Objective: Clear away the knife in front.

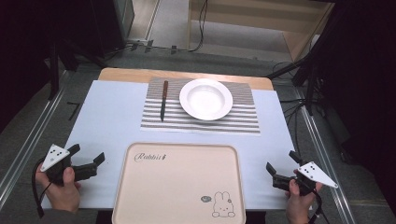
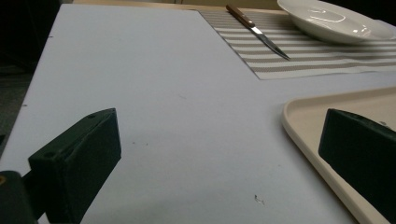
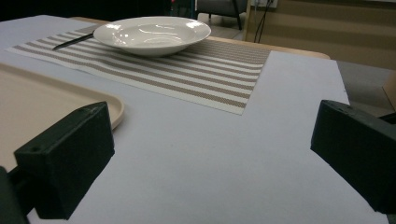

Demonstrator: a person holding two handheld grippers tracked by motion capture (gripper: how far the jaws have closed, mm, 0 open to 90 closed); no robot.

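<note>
White counter (image 1: pixel 112 121) setup – looks like nothing's started. Left hand-held gripper (image 1: pixel 88 158) and right hand-held gripper (image 1: pixel 280 169) both released, empty, flanking the beige rabbit tray (image 1: pixel 177 186). Guessing next: reach for the brown-handled knife (image 1: pixel 164 99) beside the white bowl-plate (image 1: pixel 206 98) on the striped placemat (image 1: pixel 243 116).

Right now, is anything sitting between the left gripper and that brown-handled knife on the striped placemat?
Nothing visible does. The left gripper, open, is held over bare white tabletop left of the beige plastic tray. The brown-handled knife lies ahead on the striped placemat, apart from the white ceramic plate on its right.
</note>
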